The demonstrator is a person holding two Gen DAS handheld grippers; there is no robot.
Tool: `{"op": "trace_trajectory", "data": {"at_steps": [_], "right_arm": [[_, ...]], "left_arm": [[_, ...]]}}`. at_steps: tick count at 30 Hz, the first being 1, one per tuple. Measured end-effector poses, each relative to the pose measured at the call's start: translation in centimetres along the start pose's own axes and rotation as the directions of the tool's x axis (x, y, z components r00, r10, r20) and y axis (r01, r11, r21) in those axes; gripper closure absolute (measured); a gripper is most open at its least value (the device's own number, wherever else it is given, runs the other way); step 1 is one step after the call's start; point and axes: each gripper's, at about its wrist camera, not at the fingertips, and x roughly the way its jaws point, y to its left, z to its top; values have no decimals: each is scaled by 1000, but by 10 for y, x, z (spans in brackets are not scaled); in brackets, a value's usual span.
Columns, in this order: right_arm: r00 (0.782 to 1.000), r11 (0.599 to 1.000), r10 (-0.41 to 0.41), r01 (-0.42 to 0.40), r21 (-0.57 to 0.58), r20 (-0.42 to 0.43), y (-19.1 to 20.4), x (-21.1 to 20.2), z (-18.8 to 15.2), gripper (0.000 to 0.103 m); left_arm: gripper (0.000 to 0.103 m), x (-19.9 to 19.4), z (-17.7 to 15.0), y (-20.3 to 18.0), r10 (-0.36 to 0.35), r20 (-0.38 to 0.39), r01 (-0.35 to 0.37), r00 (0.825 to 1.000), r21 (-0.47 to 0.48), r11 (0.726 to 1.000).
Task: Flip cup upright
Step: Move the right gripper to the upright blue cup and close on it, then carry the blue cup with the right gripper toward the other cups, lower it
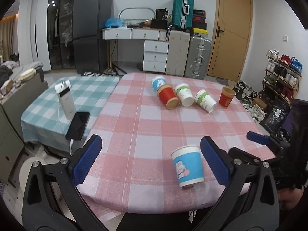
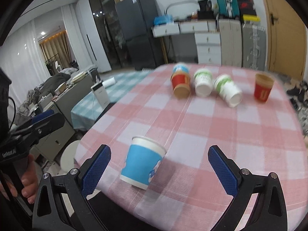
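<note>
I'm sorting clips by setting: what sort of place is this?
Likely a lived-in home, perhaps a studio flat: a fridge, stacked suitcases and a shoe rack surround the checked table.

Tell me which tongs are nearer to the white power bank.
Left. The left tongs are just right of the white power bank; the right tongs are farther right, with the near blue cup between them.

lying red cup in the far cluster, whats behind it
A blue cup lies right behind the lying red cup, apparently touching it. The red cup covers its lower part, so its opening can't be seen.
</note>
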Motion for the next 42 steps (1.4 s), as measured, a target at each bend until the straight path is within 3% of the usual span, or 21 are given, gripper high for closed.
{"op": "trace_trajectory", "data": {"at_steps": [4,7,9,20,29,33,35,37,40,42], "right_arm": [[988,989,95,-79,126,-119,-16,36,4,0],[949,935,259,-200,292,-179,-33,61,6,0],[926,909,312,-226,350,-214,-39,75,9,0],[853,925,331,-208,318,-404,-28,119,26,0],[823,928,331,-196,316,-461,-25,141,25,3],[804,924,350,-213,317,-480,-18,149,24,20],[804,925,351,-219,310,-481,-15,149,25,22],[797,925,356,-225,307,-488,-13,152,25,36],[784,900,402,-243,362,-472,-20,149,23,41],[788,896,407,-246,370,-462,-23,146,21,42]], "left_arm": [[1,11,-10,21,15,-42,-17,999,-37,999],[1,19,-14,35,16,-56,-19,998,-61,998],[1,25,-16,41,4,-79,-10,997,-71,997],[1,53,-25,57,-20,-132,6,991,-107,994],[1,68,-34,70,-24,-180,0,983,-133,991],[1,72,-34,72,-26,-180,1,983,-140,990],[1,73,-35,73,-28,-183,2,983,-143,990],[1,76,-36,73,-31,-192,2,981,-147,989],[1,76,-37,74,-33,-197,4,980,-146,989],[1,76,-38,74,-32,-197,2,980,-146,989]]}}
